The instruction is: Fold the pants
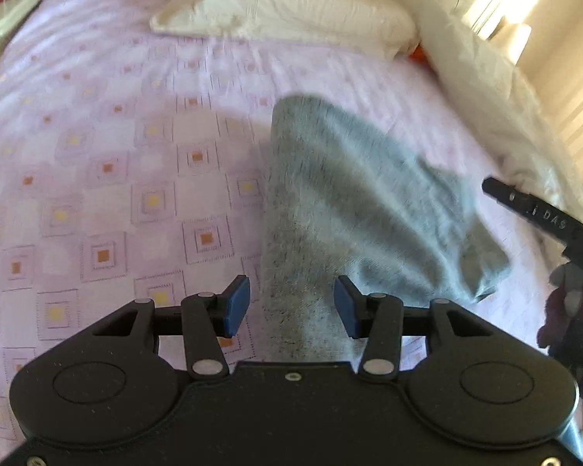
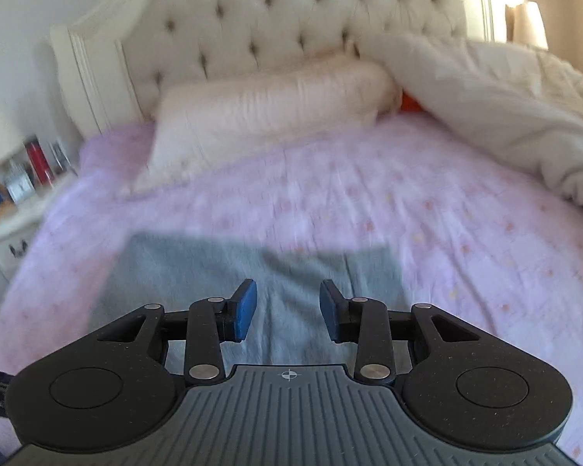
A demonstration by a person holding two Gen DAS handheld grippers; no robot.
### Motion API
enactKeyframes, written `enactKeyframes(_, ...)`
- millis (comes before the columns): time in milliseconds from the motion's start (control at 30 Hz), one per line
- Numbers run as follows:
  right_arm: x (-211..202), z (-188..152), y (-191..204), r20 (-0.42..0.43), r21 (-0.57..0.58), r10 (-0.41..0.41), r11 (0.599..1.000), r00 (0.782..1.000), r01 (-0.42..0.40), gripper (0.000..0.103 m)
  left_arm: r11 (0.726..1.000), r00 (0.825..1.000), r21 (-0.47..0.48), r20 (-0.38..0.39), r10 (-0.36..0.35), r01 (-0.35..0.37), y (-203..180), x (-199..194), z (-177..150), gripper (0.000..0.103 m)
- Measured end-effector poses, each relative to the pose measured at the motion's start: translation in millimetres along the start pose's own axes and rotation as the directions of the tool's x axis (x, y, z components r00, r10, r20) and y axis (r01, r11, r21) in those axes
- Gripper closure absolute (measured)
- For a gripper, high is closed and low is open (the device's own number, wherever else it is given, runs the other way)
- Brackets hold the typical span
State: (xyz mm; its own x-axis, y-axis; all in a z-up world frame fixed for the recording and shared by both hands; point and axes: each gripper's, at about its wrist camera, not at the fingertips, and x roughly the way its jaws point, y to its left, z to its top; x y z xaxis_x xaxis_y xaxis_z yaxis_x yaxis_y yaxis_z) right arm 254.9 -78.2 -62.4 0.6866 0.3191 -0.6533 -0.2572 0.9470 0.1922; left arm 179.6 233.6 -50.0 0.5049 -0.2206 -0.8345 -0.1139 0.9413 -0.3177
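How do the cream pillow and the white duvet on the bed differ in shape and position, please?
The pillow is a smooth, compact, oblong shape, while the duvet is a crumpled, sprawling heap. The pillow lies across the head of the bed, below the tufted headboard; the duvet is bunched along the right side, running further down the purple sheet. Both are pale and rest on that sheet.

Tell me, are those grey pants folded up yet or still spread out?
Partly folded, it seems: the grey pants lie on the bed sheet with one part doubled over. Blur hides the layers. Both tools, left and right, are open and empty.
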Motion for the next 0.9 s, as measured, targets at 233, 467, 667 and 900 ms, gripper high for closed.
enactKeyframes(233,17,-24,-4,-0.099,-0.006,-0.104,0.995,0.990,0.104,0.071,0.991,0.982,0.012,-0.135,0.130,-0.130,12,46,-13,0.043)
enactKeyframes(467,8,-1,13,0.073,-0.021,-0.210,0.977,0.975,0.212,0.074,0.983,0.985,0.088,0.073,0.154,-0.160,-12,6,10,0.049)
enactKeyframes(667,53,10,3,-0.006,0.006,-0.196,0.981,0.981,0.196,0.081,0.974,0.990,0.191,0.101,0.101,-0.119,-46,29,55,0.047)
enactKeyframes(900,89,13,-1,-0.019,-0.015,-0.200,0.980,0.980,0.200,0.080,0.962,0.980,0.192,0.080,0.183,-0.195,-55,95,97,0.042)
